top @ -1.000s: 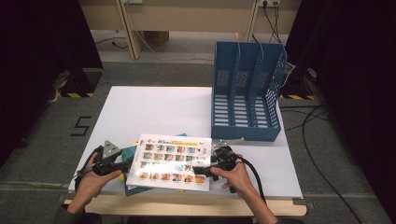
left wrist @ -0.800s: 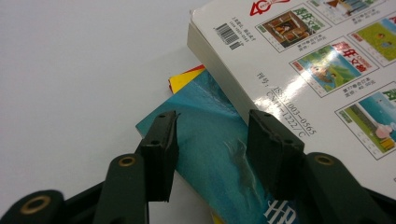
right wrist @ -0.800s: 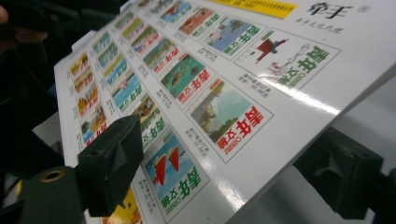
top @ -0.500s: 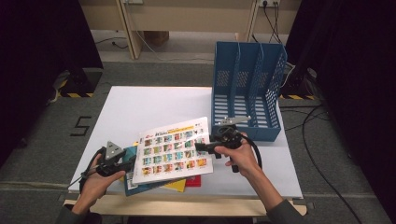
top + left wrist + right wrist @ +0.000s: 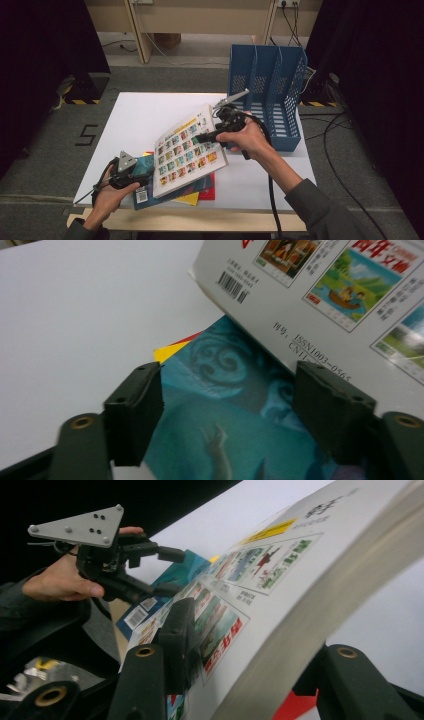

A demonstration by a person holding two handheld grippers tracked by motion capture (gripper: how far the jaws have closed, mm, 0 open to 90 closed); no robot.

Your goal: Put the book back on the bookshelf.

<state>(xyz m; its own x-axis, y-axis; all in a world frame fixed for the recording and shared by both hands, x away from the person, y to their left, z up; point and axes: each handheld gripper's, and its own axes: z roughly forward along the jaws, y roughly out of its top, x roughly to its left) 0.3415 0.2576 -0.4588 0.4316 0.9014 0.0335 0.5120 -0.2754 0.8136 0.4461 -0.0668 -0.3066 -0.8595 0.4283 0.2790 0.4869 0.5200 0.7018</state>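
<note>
1. As I watch from the high view, my right gripper [image 5: 204, 136] clamps the right edge of the magazine [image 5: 187, 150], its jaws having just been closing on the thick stack of pages.
2. The magazine tilts up on that side above the white table [image 5: 150, 115], its lower left corner down over the pile near the front edge.
3. In the right gripper view, one black jaw presses on the printed cover [image 5: 235, 600] and the other sits beneath the pages.
4. My left gripper [image 5: 145, 172] rests at the pile's left side; its jaws have just been opening and now stand apart, gripping nothing.
5. In the left gripper view, those jaws straddle the teal book [image 5: 220, 410], with the magazine's barcoded corner [image 5: 300, 305] overlapping the book just beyond them.
6. A yellow sheet [image 5: 192, 199] and a red sheet [image 5: 209, 192] poke out beneath the pile.
7. The blue file rack [image 5: 267, 95] stands on the table's far right, just beyond my right hand [image 5: 250, 140].
</note>
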